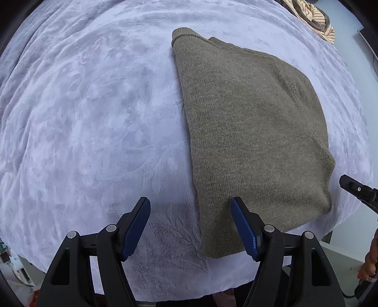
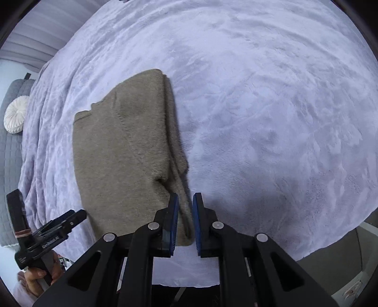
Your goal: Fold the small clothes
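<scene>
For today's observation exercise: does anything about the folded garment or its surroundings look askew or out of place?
Mostly tidy. The olive sweater lies folded flat on the lavender blanket, but its right edge bunches into loose, uneven layers near the right gripper. A crumpled striped garment sits at the far edge.

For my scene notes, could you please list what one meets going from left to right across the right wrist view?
white round cushion → left gripper → brown sweater → right gripper → bare lavender blanket
</scene>
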